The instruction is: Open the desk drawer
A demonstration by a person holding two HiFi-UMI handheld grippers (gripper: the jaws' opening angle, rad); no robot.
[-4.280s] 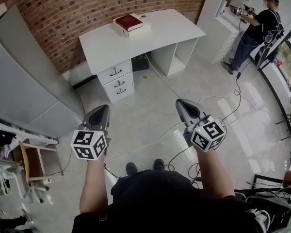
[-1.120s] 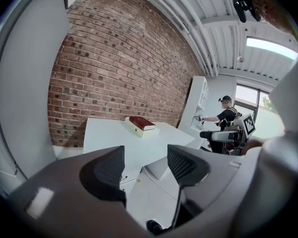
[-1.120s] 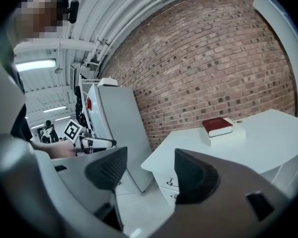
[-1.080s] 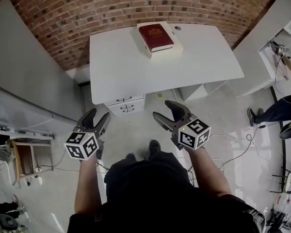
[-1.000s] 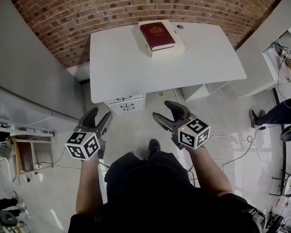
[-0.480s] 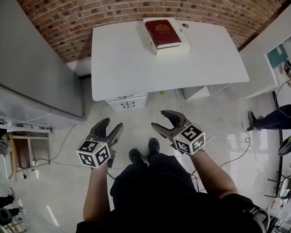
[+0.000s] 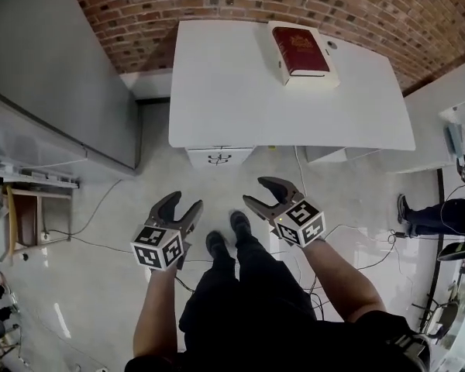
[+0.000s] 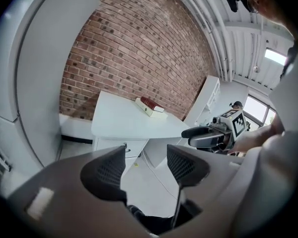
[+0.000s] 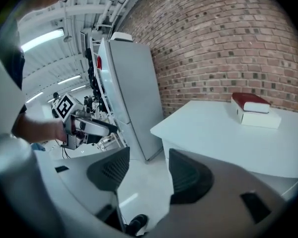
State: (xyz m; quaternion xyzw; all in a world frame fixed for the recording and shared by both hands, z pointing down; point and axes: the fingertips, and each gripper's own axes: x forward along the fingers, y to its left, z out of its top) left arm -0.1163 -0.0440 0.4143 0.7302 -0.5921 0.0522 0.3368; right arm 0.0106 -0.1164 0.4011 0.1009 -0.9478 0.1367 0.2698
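Moved: tabletop [image 7: 232,91] w/ book [image 7: 300,49] has slid right in my head view.
Left gripper [image 7: 182,205]: fingers apart, empty.
Right gripper [image 7: 262,194]: fingers apart, empty.
Drawers [image 7: 219,157]: under tabletop's left end, shut, ahead of both grippers.
Progress: nothing done yet; reach, grip, pull all remain.

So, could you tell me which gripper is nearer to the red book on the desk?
Right. The right gripper hovers short of the desk, slightly left of the red book; the left gripper is farther left, also short of the desk.
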